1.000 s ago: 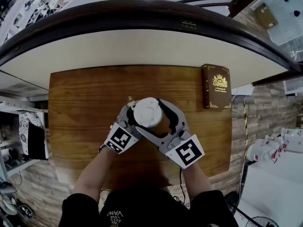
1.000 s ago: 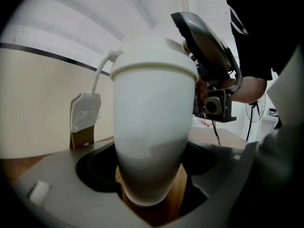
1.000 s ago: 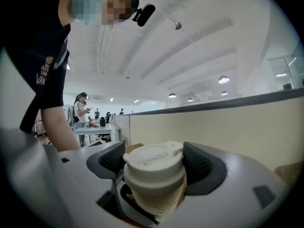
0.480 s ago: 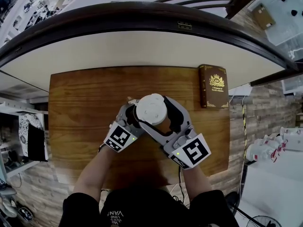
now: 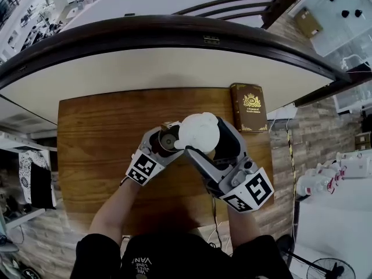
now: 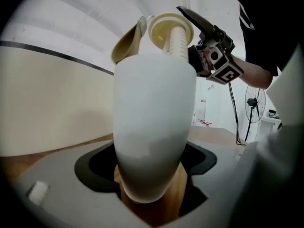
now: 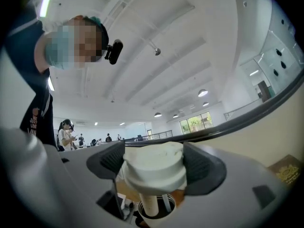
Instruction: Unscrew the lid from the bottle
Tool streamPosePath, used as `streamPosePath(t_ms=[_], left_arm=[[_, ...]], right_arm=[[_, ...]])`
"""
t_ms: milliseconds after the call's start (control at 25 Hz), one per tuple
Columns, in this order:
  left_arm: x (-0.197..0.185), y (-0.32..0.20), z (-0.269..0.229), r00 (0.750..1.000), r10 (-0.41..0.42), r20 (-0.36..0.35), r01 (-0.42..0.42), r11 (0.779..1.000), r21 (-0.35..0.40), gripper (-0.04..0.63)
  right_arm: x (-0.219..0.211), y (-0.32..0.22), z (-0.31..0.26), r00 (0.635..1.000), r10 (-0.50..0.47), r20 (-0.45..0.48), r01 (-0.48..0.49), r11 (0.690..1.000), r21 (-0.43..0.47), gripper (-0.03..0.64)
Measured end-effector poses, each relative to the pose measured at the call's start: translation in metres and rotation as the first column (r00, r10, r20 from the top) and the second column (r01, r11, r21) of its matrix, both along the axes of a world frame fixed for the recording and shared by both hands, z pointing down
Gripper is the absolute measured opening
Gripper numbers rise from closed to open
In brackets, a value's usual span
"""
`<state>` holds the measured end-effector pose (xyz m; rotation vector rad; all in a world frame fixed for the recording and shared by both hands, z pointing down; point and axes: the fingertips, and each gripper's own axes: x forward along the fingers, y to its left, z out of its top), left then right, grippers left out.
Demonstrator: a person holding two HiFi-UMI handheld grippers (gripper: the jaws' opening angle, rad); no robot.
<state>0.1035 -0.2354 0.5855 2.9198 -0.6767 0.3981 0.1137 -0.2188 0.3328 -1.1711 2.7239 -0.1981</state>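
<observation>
Bottle sits at the table's middle, clamped in the left gripper, its body mostly hidden from above. The right gripper grips the lid, raised above the mouth. A book lies by the far right corner.

Count is standing as follows.

- Two grey two-jaw grippers are working: one left gripper and one right gripper.
- Two black-and-white marker cubes are riding on them, one per gripper.
- One tall white plastic bottle is sitting between the left gripper's jaws.
- One round white lid with a cream ribbed stem is sitting between the right gripper's jaws.
- One dark brown book with a gold emblem is lying just right of the right gripper.
- One brown wooden table is lying beneath both grippers.
- One pedestal fan is standing well apart, beyond the right gripper.
</observation>
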Motion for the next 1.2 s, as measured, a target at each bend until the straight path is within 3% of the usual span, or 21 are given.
streamPosePath(t_ms=[200, 640, 960, 1200], left_arm=[[-0.013, 0.007, 0.009, 1.0, -0.013, 0.027, 0.014, 0.999, -0.042, 0.393], [-0.084, 0.032, -0.01, 0.995, -0.097, 0.001, 0.097, 0.993, -0.065, 0.393], [-0.131, 0.052, -0.046, 0.988, -0.14, -0.062, 0.138, 0.99, -0.031, 0.393], [-0.142, 0.073, -0.082, 0.988, -0.093, -0.123, 0.097, 0.995, 0.021, 0.391]], right_arm=[[0.014, 0.015, -0.021, 0.998, 0.055, 0.004, -0.055, 0.998, 0.028, 0.347], [0.022, 0.06, -0.014, 0.982, 0.187, 0.009, -0.187, 0.982, -0.005, 0.347], [0.023, 0.096, -0.018, 0.952, 0.303, 0.051, -0.304, 0.953, -0.003, 0.347], [0.018, 0.128, -0.017, 0.923, 0.381, 0.058, -0.382, 0.924, 0.0, 0.347]])
